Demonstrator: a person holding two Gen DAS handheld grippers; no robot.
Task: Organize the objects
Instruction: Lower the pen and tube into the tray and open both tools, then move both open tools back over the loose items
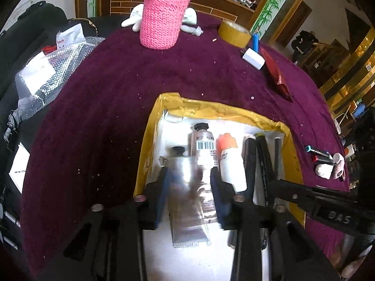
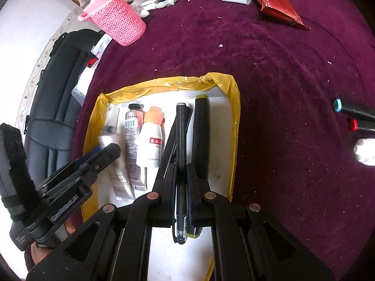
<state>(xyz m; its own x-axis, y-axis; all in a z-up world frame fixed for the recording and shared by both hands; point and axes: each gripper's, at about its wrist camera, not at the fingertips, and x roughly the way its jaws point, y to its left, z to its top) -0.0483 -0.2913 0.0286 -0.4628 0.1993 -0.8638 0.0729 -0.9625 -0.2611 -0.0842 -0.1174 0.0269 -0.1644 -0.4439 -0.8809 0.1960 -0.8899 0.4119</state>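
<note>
A box with a yellow-taped rim (image 1: pixel 211 107) (image 2: pixel 164 84) sits on the purple cloth. Inside lie a silver tube (image 1: pixel 185 187), a barcode tube (image 1: pixel 204 145) (image 2: pixel 132 135), a white bottle with an orange cap (image 1: pixel 228 159) (image 2: pixel 151 145) and dark markers (image 1: pixel 262 159), one green-capped (image 2: pixel 201 135). My left gripper (image 1: pixel 189 172) (image 2: pixel 103 157) straddles the blurred silver tube at the box's left side, jaws slightly apart, not clearly pressing it. My right gripper (image 2: pixel 181 167) (image 1: pixel 304 196) is shut on a black pen (image 2: pixel 181 140) over the box's right half, beside the markers.
Beyond the box stand a pink knitted cup holder (image 1: pixel 161 16) (image 2: pixel 117 21), a tape roll (image 1: pixel 234 34), a white block (image 1: pixel 252 58) and a red packet (image 1: pixel 276 72) (image 2: pixel 279 4). More markers (image 2: pixel 356 110) and a small white bottle (image 2: pixel 365 151) lie to the right. Bubble wrap (image 1: pixel 54 70) is at left.
</note>
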